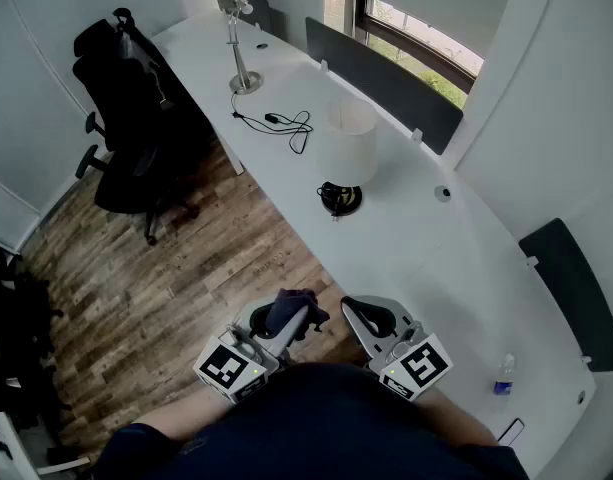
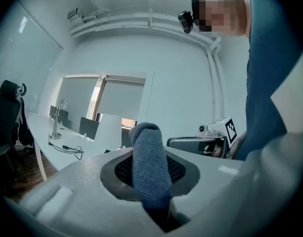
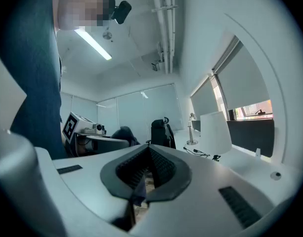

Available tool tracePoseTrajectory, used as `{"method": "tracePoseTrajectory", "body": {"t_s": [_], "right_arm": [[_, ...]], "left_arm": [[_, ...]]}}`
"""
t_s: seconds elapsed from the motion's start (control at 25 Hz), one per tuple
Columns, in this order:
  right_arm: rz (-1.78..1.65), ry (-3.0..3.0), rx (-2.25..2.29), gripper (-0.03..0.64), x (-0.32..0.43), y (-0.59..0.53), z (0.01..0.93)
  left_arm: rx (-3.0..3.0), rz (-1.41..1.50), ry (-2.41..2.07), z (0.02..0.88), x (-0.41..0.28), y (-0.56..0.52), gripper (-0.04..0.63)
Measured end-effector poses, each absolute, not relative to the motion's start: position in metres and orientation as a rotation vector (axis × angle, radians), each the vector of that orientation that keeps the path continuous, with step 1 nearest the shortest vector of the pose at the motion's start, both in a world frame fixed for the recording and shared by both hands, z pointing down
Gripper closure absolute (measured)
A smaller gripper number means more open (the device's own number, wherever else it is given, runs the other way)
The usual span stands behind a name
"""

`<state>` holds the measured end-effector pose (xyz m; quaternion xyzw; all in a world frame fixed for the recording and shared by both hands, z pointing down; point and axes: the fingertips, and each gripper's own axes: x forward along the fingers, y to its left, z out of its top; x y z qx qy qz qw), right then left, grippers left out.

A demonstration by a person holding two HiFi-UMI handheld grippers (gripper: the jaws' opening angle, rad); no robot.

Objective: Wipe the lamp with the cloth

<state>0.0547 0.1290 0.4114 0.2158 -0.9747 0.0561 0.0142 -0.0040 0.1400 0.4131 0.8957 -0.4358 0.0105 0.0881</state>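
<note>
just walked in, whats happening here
A person stands at a long white desk with a hand-held gripper in each hand, both held close to the body. The left hand-held gripper is shut on a dark blue cloth. The right hand-held gripper is shut with nothing in it. The white-shaded lamp stands on the desk farther ahead, and neither gripper is near it, so wiping has not begun.

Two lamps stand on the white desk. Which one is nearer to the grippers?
The lamp with the white shade and black base; the slim silver desk lamp stands farther along the desk, beyond the black cable.
</note>
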Motion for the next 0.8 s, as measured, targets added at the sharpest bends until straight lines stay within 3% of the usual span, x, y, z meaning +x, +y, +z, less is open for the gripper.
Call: {"method": "tracePoseTrajectory", "body": {"t_s": [0.8], "right_arm": [[0.181, -3.072, 0.594, 0.606, 0.101, 0.133, 0.417]], "left_arm": [[2.649, 0.055, -1.376, 0.416, 0.041, 0.150, 0.528]]}}
